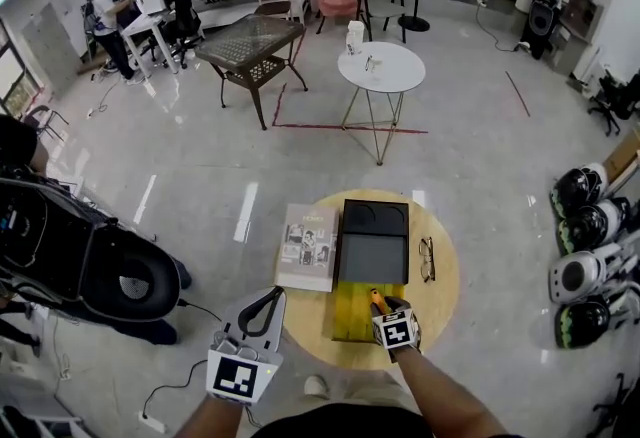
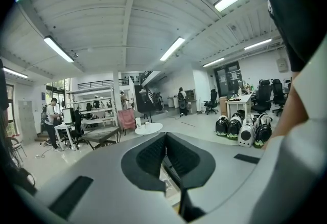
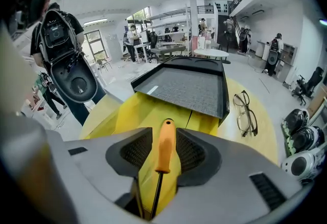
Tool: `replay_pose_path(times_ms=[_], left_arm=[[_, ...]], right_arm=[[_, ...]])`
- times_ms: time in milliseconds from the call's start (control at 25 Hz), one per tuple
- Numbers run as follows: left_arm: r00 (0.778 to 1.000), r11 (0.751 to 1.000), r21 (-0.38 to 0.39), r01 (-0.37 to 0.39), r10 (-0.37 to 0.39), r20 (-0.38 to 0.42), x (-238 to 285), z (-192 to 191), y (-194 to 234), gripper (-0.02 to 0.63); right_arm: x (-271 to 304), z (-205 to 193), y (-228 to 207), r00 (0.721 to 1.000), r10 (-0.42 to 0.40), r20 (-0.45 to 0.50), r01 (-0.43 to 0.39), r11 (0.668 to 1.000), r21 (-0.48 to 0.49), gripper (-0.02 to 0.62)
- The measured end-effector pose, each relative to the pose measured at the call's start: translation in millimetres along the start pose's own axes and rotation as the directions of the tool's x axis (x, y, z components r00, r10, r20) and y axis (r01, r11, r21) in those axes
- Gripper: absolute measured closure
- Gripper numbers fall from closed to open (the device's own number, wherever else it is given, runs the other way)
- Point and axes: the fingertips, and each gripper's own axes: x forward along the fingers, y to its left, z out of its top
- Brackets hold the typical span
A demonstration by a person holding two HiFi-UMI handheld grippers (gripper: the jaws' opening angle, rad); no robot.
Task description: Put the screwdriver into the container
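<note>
The fingers (image 3: 191, 154) of the right gripper (image 3: 164, 133) stand wide apart, and the screwdriver (image 3: 164, 146) sits in the gap between them. Its orange handle points away and its thin dark shaft runs back toward the camera. A strip of yellow shows between the handle and the left finger, so the pads do not appear to press on it. The tool looks loose rather than gripped.

Directly beneath the screwdriver is a shallow yellow tray (image 3: 148, 110). Beyond it, a black tray (image 3: 184, 87) with a grey textured floor lies empty, its near edge resting over the yellow one. Both sit on a round yellow bench (image 3: 268, 126), with a pair of glasses (image 3: 245, 113) to the right.

In the head view, the right gripper (image 1: 387, 300) is angled down over the near end of the yellow tray (image 1: 352, 316). A book (image 1: 308, 246) lies left of the black tray (image 1: 372, 258).

The left gripper (image 2: 165, 138) has its fingers closed together on nothing. It hangs off the bench's left edge, well clear of the work.

As a judgement, the task looks close to done if the yellow tray is the container, with the tool at or just above its floor. If the black tray is meant, the screwdriver is not yet inside. Whether the tool fully rests on the tray cannot be told.
</note>
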Motion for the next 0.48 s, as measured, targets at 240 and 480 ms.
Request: replay_pose_path(times_ms=[240, 480], left_arm=[[0.998, 0.999, -0.04, 0.0, 0.002, 0.056, -3.9, 13.7, 1.0, 0.591], [0.998, 0.998, -0.055, -0.004, 0.007, 0.063, -5.2, 15.6, 3.0, 0.591]], right_arm=[[-28.2, 8.0, -4.2, 0.998, -0.011, 0.057, 0.01, 1.0, 0.017, 0.422], [-80.5, 35.6, 5.3, 0.978, -0.017, 0.209, 0.023, 0.999, -0.027, 0.477]])
